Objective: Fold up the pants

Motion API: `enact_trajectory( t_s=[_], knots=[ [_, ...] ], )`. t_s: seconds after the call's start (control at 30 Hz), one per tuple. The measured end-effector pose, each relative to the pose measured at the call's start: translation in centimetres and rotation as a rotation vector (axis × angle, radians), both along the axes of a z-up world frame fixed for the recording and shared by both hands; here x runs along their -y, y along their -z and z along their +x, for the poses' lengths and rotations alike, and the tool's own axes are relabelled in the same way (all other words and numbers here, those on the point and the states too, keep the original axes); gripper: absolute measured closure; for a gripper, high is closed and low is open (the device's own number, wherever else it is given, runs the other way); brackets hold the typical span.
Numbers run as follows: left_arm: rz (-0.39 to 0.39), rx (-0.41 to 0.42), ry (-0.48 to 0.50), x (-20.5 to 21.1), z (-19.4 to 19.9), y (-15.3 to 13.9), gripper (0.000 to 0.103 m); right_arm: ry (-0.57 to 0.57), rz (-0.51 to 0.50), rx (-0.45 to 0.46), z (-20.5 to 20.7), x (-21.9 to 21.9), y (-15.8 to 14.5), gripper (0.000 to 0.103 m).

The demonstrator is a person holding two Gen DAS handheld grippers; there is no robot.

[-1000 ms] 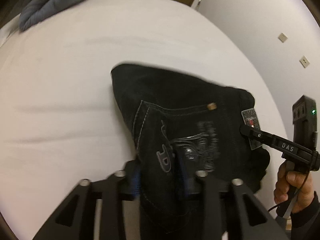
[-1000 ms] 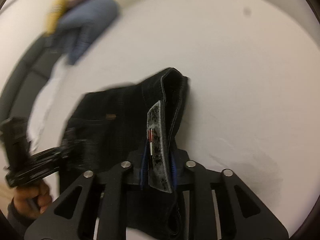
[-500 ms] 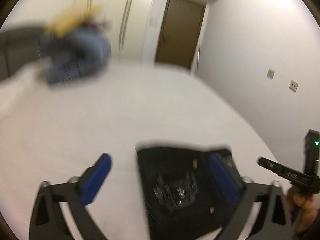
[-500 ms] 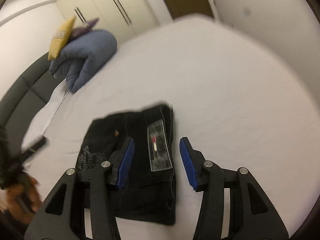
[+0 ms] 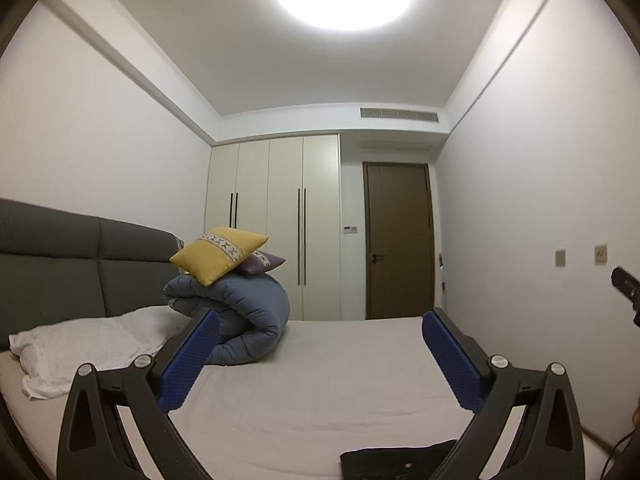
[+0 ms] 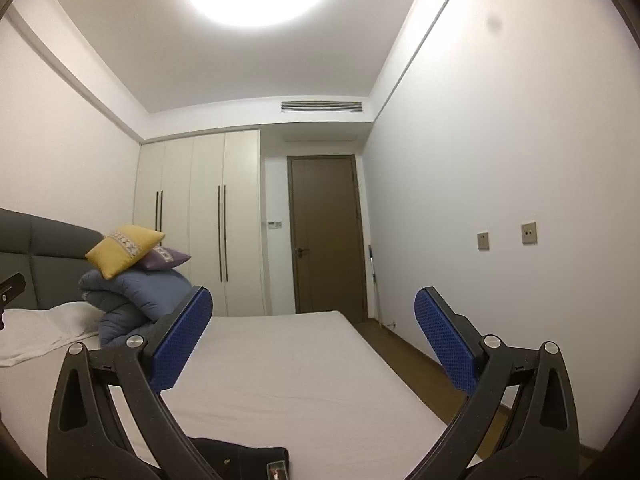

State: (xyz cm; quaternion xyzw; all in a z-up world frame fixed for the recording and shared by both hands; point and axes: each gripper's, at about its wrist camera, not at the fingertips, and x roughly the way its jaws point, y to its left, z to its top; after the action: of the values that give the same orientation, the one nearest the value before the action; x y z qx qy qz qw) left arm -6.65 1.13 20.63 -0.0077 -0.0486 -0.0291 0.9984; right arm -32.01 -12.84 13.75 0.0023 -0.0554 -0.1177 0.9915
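The folded black pants (image 5: 394, 462) lie on the white bed (image 5: 320, 380), only their far edge showing at the bottom of the left wrist view. They also show low in the right wrist view (image 6: 240, 462). My left gripper (image 5: 318, 360) is wide open and empty, raised above the pants and pointing level across the room. My right gripper (image 6: 312, 338) is wide open and empty, also raised and level. The other tool's tip shows at the right edge of the left wrist view (image 5: 626, 286).
A rolled blue duvet (image 5: 240, 320) with a yellow cushion (image 5: 218, 254) and a purple cushion sits at the bed's head by a white pillow (image 5: 80, 342) and grey headboard (image 5: 60, 264). A wardrobe (image 5: 280, 224), a brown door (image 5: 398, 240) and a wall (image 6: 500, 200) stand behind.
Both grippers let go of the pants, opened wide, and lifted up and tilted level. The pants stay folded on the bed and dropped to the bottom of both views.
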Motion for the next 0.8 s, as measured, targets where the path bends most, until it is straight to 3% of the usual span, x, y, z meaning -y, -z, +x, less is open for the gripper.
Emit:
enact_trajectory(
  t_s=[0.1, 0.23, 0.33, 0.53, 0.8],
  knots=[
    [0.0, 0.0, -0.07, -0.9, -2.2, -1.0, 0.0, -0.016, 0.041, 0.024, -2.3, -0.2, -1.4, 0.0],
    [0.117, -0.103, -0.108, -0.3, -2.7, -0.6, 0.0, -0.011, 0.036, 0.056, -5.5, -1.8, -2.2, 0.0],
    [0.095, -0.164, -0.117, -0.5, -2.6, 0.6, 0.0, 0.019, 0.025, 0.058, -9.1, -2.9, -2.6, 0.0],
    [0.064, -0.382, -0.063, 0.8, -0.5, 4.8, 0.0, 0.045, 0.018, -0.073, -10.3, -4.3, -1.1, 0.0],
    [-0.011, -0.685, -0.016, 2.2, 1.3, 12.4, 0.0, 0.054, 0.136, -0.395, -7.3, -3.2, 5.5, 0.0]
  ],
)
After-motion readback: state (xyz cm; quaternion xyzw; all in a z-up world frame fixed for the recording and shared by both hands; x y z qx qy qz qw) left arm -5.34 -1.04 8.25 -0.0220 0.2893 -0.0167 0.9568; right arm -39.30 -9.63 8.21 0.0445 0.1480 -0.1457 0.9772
